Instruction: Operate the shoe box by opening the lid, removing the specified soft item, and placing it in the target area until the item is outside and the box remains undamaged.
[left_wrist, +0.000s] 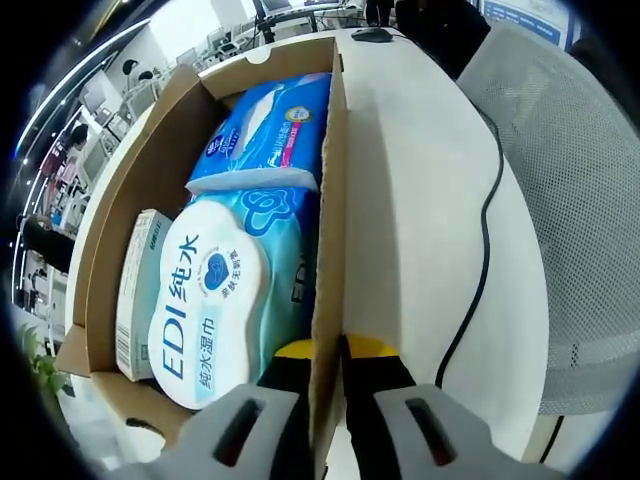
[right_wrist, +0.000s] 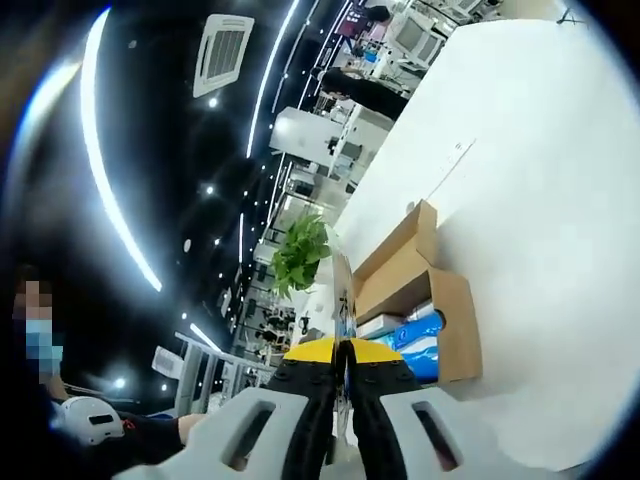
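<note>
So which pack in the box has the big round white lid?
The EDI wet wipes pack, nearest the left hand-held gripper. The blue tissue pack behind it has none.

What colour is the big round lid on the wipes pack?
White with blue writing on the lid, seen best in the left gripper view.

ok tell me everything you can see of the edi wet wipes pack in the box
The wet wipes pack is a soft teal plastic pack with a large white rounded lid panel printed "EDI" and Chinese characters in blue. It stands on edge inside the open cardboard box, label facing the opening. A small pale carton presses against one side, a blue and white soft pack sits just beyond it, and the box wall flanks its other side. The left gripper clamps that wall, jaws closed on the cardboard, not on the pack.
</note>
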